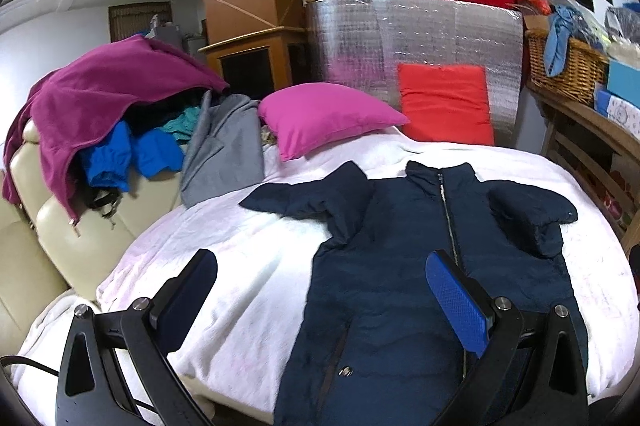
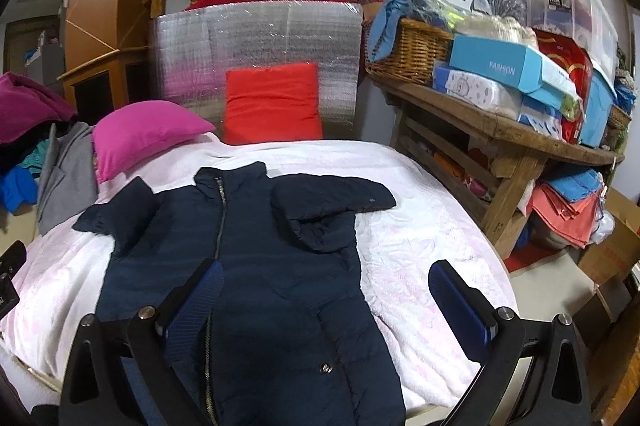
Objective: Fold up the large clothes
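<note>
A dark navy zip-up padded jacket [image 1: 400,266] lies flat, front up and zipped, on a white blanket [image 1: 240,266]; it also shows in the right wrist view [image 2: 260,266]. Both sleeves are bent inward near the shoulders. My left gripper [image 1: 320,286] is open and empty, held above the jacket's left hem side. My right gripper [image 2: 326,290] is open and empty above the jacket's lower right side. Neither gripper touches the jacket.
A pink pillow [image 1: 324,118] and a red cushion [image 1: 446,102] lie at the far end against a silver foil panel [image 1: 420,38]. Piled clothes [image 1: 112,114] cover a cream sofa [image 1: 60,234] on the left. A wooden bench [image 2: 500,122] with boxes and a wicker basket [image 2: 408,50] stands on the right.
</note>
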Available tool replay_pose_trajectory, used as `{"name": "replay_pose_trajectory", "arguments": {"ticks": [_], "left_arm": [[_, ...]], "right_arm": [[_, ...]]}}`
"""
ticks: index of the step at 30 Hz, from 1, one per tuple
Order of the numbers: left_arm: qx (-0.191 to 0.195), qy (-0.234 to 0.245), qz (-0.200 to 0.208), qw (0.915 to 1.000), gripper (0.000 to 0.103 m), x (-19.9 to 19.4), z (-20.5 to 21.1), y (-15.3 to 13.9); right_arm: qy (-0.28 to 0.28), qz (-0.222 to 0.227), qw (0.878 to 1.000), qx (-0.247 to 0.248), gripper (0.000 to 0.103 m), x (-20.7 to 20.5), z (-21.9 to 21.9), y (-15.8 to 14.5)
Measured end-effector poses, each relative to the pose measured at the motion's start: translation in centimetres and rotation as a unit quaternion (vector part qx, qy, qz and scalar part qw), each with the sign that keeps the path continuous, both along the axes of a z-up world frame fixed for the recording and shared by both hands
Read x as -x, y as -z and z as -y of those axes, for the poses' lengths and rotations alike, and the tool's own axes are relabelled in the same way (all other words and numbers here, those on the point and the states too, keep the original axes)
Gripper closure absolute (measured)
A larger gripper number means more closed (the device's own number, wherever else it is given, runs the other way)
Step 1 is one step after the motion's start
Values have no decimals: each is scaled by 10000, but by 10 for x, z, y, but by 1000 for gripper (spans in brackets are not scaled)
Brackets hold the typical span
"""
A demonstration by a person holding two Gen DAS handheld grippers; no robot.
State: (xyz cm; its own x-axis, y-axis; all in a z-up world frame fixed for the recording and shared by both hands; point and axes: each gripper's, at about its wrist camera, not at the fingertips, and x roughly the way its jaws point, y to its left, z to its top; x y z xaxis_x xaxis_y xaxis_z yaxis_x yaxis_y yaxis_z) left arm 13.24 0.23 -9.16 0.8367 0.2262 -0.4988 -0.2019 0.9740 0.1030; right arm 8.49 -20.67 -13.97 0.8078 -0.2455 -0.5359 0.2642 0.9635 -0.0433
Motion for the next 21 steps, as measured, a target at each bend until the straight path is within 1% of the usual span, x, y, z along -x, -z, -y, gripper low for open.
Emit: {"name": "replay_pose_trajectory", "arguments": {"ticks": [3,8,15,18,21], "left_arm": [[-108,63,-36,9999,0,-18,8,6],[-58,115,-72,9999,0,-55,17,18],[129,51,-197,9997,0,-106,23,39],[169,-30,-180,9997,0,-119,22,42],[304,-69,-162,9994,0,-130,19,45]], "right_arm": [[84,-53,9999,-95,0,-20,12,10],[200,-147,9996,-128,0,-60,29,28],[440,-199,9982,-355,0,-116,56,48],[547,-223,9973,-436,0,-135,65,52],[577,-227,9970,-472,0,-150,71,55]]}}
